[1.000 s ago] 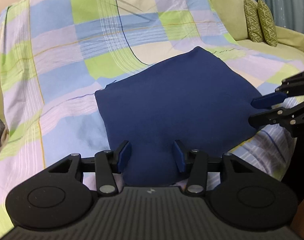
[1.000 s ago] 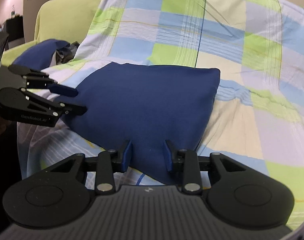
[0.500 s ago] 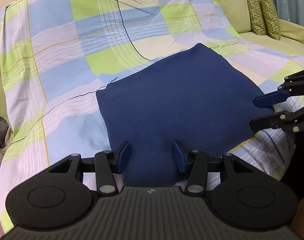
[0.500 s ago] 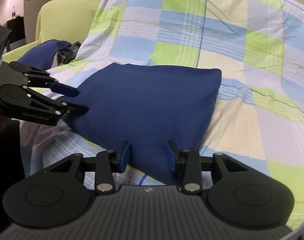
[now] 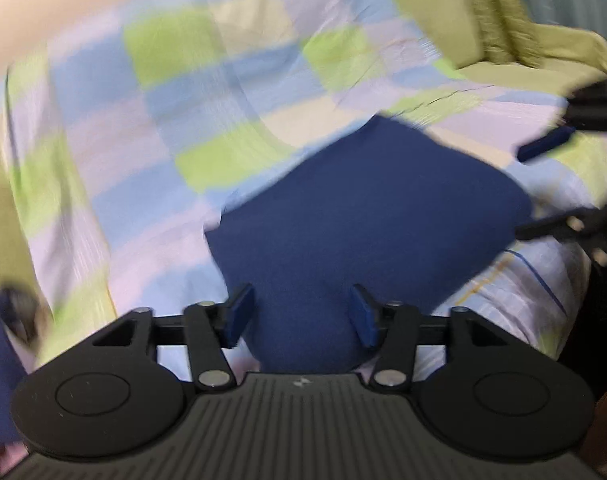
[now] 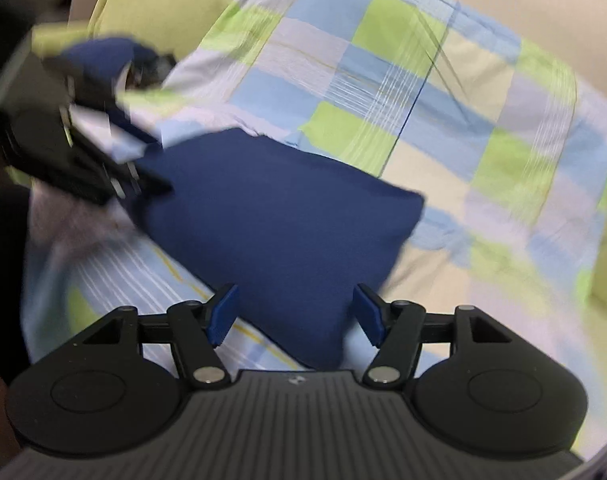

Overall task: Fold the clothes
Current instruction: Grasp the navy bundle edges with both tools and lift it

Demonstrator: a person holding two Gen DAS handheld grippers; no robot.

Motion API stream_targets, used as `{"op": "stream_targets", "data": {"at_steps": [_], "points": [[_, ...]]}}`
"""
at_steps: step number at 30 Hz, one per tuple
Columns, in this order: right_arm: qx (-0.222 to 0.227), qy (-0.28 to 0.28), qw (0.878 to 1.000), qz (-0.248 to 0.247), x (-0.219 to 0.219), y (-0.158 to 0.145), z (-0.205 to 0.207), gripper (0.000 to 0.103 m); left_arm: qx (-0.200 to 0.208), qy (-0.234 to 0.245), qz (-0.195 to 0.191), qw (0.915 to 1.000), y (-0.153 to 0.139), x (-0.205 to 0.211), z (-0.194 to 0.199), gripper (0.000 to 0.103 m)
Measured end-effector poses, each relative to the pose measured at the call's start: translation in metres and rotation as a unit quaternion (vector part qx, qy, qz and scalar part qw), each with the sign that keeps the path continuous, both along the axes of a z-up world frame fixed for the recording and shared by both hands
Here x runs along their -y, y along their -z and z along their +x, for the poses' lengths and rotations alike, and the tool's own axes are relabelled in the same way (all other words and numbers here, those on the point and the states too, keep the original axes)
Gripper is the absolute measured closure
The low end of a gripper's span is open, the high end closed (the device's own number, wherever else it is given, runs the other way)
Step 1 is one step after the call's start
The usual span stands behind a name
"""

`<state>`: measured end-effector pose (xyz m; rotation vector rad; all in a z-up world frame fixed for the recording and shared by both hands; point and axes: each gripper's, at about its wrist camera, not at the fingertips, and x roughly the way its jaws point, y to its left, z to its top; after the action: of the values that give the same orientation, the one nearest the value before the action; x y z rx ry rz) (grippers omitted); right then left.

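A folded navy blue garment [image 5: 359,216] lies flat on the checked bedsheet [image 5: 175,92]; it also shows in the right wrist view [image 6: 279,216]. My left gripper [image 5: 299,316] is open and empty, just short of the garment's near edge. My right gripper [image 6: 295,314] is open and empty over the garment's near corner. The right gripper appears blurred at the right of the left wrist view [image 5: 559,184], with its jaws wide apart. The left gripper appears blurred at the left of the right wrist view [image 6: 83,152].
The sheet [image 6: 443,92] covers a green sofa [image 5: 503,40] with patterned cushions [image 5: 507,36]. Another dark blue garment [image 6: 103,56] lies on the sofa at the far left. Both views are motion-blurred.
Both grippers have pulled back and up from the garment, and their jaws have opened wider. The right gripper has swung its view leftward. The garment has stayed flat.
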<state>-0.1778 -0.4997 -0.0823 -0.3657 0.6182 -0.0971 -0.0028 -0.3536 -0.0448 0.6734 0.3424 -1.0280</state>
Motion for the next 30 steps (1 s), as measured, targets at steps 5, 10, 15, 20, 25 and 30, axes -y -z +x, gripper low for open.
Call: {"op": "stream_targets", "data": {"at_steps": [5,10,15,20,25,30], "points": [[-0.038,-0.041,0.994,-0.098,-0.015,0.008,0.008,0.041,0.109,0.124,0.091,0.9821,0.029,0.006,-0.03,0.037],[-0.062,-0.087,0.977,-0.186,-0.04,0.025,0.029,0.042,0.134,0.123,0.104,0.9778,0.037,0.023,-0.022,0.036],[-0.084,-0.128,0.956,-0.251,-0.055,0.044,0.047,0.042,0.169,0.167,0.136,0.9619,0.051,0.042,-0.021,0.036],[-0.1,-0.136,0.939,-0.299,-0.047,0.052,0.047,0.042,0.179,0.165,0.156,0.9572,0.056,0.031,-0.001,0.036],[-0.106,-0.149,0.921,-0.344,-0.047,0.062,0.044,0.042,0.209,0.176,0.168,0.9471,0.067,0.038,-0.002,0.034],[-0.101,-0.157,0.908,-0.375,-0.054,0.073,0.048,0.043,0.211,0.176,0.169,0.9467,0.071,0.039,0.0,0.034]]}}
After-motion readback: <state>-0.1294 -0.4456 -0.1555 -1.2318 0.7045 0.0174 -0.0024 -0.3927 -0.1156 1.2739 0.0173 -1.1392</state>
